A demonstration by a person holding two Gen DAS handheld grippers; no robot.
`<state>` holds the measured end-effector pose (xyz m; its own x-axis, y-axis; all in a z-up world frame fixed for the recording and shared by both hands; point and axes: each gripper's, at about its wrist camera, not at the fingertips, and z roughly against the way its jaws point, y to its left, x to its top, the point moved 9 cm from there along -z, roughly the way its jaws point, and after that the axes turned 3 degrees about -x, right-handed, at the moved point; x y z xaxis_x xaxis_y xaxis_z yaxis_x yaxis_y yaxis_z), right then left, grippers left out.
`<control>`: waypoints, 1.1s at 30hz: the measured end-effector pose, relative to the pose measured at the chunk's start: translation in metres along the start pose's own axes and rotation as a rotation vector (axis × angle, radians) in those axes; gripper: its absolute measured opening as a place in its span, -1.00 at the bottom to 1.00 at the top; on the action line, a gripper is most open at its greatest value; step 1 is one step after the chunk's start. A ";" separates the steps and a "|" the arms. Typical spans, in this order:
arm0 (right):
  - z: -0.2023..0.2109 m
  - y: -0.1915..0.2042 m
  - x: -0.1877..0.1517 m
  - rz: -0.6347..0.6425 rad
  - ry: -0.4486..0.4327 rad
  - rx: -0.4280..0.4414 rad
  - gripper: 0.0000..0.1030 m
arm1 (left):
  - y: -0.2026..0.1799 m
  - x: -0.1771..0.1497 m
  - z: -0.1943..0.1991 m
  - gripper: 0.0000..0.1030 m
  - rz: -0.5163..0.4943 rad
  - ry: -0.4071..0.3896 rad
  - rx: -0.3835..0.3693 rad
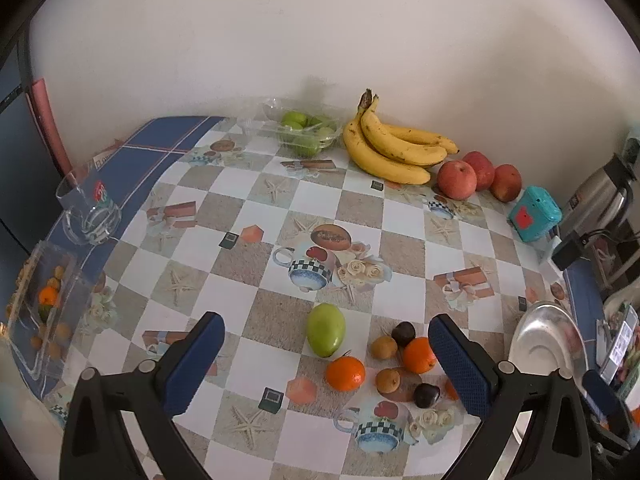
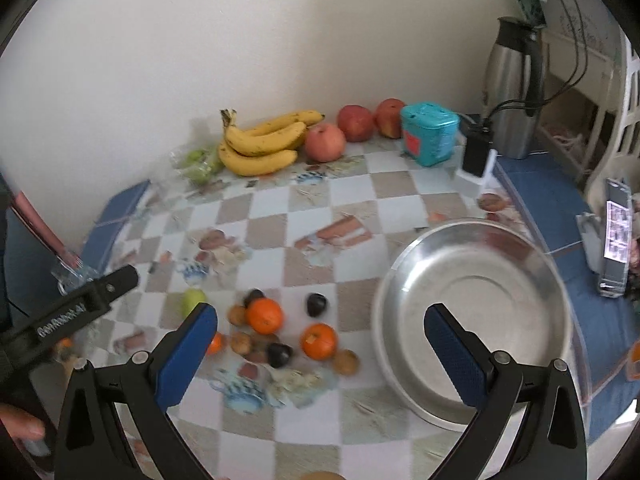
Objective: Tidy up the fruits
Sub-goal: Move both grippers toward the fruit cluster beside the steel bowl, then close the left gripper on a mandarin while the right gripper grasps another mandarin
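Status: both claws spread wide, gripping nothing, hovering above checked-pattern desk point(image 1: 280, 208).

Left claw point(image 1: 326, 364): blue-padded fingers released, pointing at loose fruit cluster on near part of desk. Smooth green oval fruit point(image 1: 325, 330) lying directly ahead, between the finger lines, slightly toward the left finger; long axis running roughly away from the camera, tilted a little to the right, so closing across the narrow width looks feasible without turning the wrist. Round orange tangerine point(image 1: 345, 373) sitting just beside it, nearer the camera. Small brown kiwis, dark plums and second tangerine point(image 1: 419, 354) clustering toward the right finger.

Right claw point(image 2: 320, 356): fingers also released, empty. Shallow round stainless-steel bowl point(image 2: 476, 300) lying ahead and right, with the right finger over its rim; bowl holding nothing. Same fruit cluster lying ahead, left of the bowl; orange tangerine point(image 2: 319, 341) sitting almost midway between the fingers.

Judgement: sorting not yet begun. Right claw nearer to bowl and tangerine; left claw nearer to green fruit.

Background: yellow banana bunch point(image 1: 392, 148), red apples point(image 1: 457, 179) and clear plastic tray of green fruit point(image 1: 304, 130) resting along far wall.
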<state>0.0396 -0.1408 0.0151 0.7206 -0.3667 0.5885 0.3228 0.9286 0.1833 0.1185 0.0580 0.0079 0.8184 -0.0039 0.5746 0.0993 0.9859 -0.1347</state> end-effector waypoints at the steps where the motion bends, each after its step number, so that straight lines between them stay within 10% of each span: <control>1: -0.005 0.003 0.001 -0.008 0.008 0.004 1.00 | 0.000 -0.001 -0.003 1.00 0.000 0.009 -0.001; 12: -0.053 0.006 -0.007 -0.009 0.081 -0.012 0.98 | 0.026 -0.024 -0.045 1.00 0.115 0.133 0.010; 23: -0.080 0.000 -0.030 -0.001 0.174 0.018 0.45 | 0.008 -0.050 -0.072 0.95 0.118 0.231 -0.047; 33: -0.095 0.000 -0.045 0.008 0.242 0.036 0.22 | -0.003 -0.070 -0.091 0.52 0.111 0.315 -0.068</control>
<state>0.0651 -0.1299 -0.0864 0.8505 -0.3586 0.3847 0.2977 0.9313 0.2098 0.1124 0.0400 -0.1051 0.9600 0.0412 0.2770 0.0281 0.9699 -0.2418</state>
